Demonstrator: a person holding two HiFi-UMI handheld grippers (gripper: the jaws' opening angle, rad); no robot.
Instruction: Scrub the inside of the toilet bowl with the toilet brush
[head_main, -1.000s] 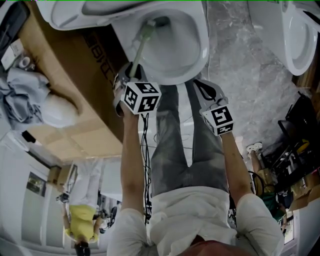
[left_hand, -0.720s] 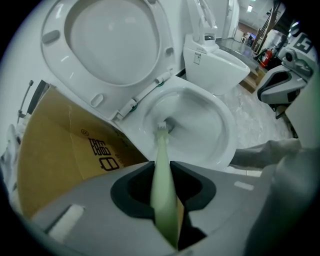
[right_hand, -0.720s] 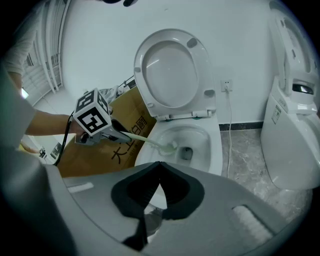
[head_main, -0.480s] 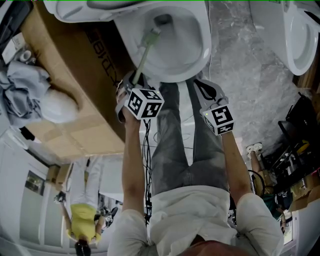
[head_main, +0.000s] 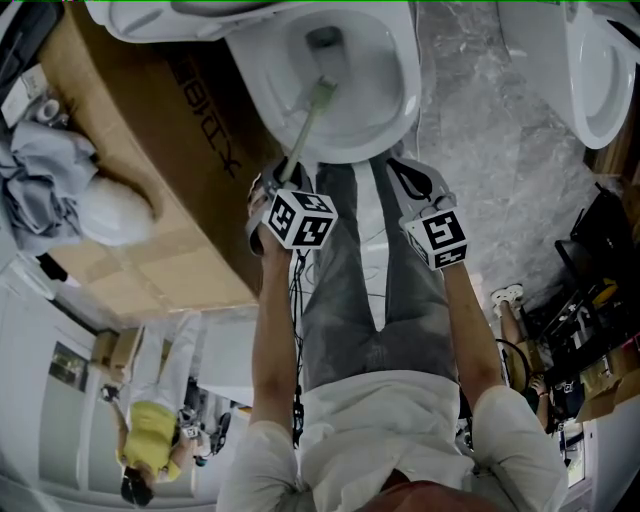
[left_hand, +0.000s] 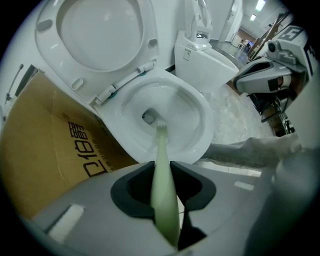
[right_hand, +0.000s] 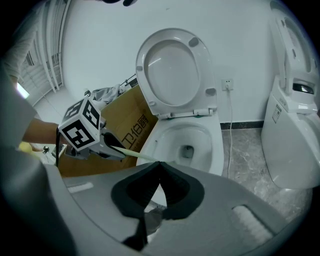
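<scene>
So the toilet bowl (head_main: 404, 85) sits right in front of the person's legs (head_main: 345, 300), with its lid (left_hand: 97, 37) tipped up behind it. A cardboard box (head_main: 135, 150) is jammed against the bowl's left side, with a heap of cloth (head_main: 40, 180) at its far end. A second toilet (head_main: 600, 70) stands apart on the right. The brush (head_main: 310, 115) runs from the left gripper (head_main: 285, 172) down into the bowl. The right gripper (head_main: 405, 172) is just beside it, near the front rim.

the only lettering stands on the side of the cardboard box (left_hand: 55, 145): one line of large dark print, a stroke like "1" followed by chinese characters that cannot be read surely. in the head view it shows upside down at upper left. the left marker cube (head_main: 300, 220) and right marker cube (head_main: 437, 238) bear black-and-white square code patterns.
</scene>
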